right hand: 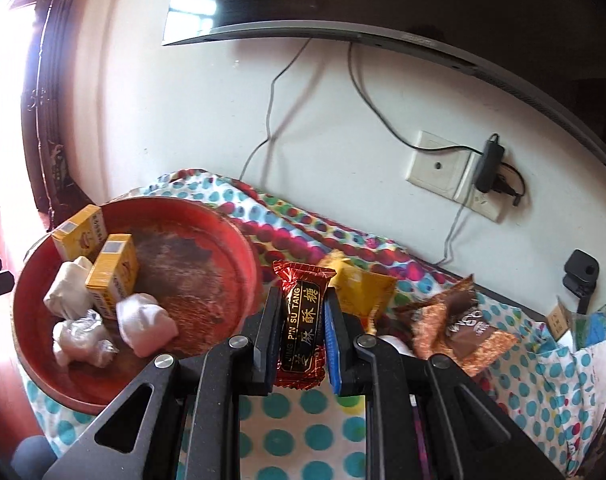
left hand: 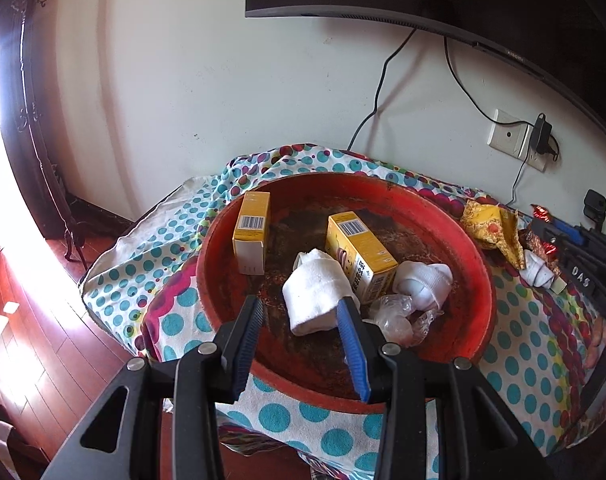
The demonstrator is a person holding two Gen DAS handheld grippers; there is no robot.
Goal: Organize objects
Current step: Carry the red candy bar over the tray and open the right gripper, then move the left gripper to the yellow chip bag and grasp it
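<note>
- Candy packet (right hand: 301,322), red crinkled foil, sits clenched in the right gripper (right hand: 303,304), at about 3 o'clock of the red tray (right hand: 239,240).
- Step judged: carrying it to the tray; next, swing toward 9 o'clock and release.
- Left gripper (left hand: 299,312) hangs released above a soft white sock (left hand: 315,300) by two yellow cartons (left hand: 251,232).
</note>
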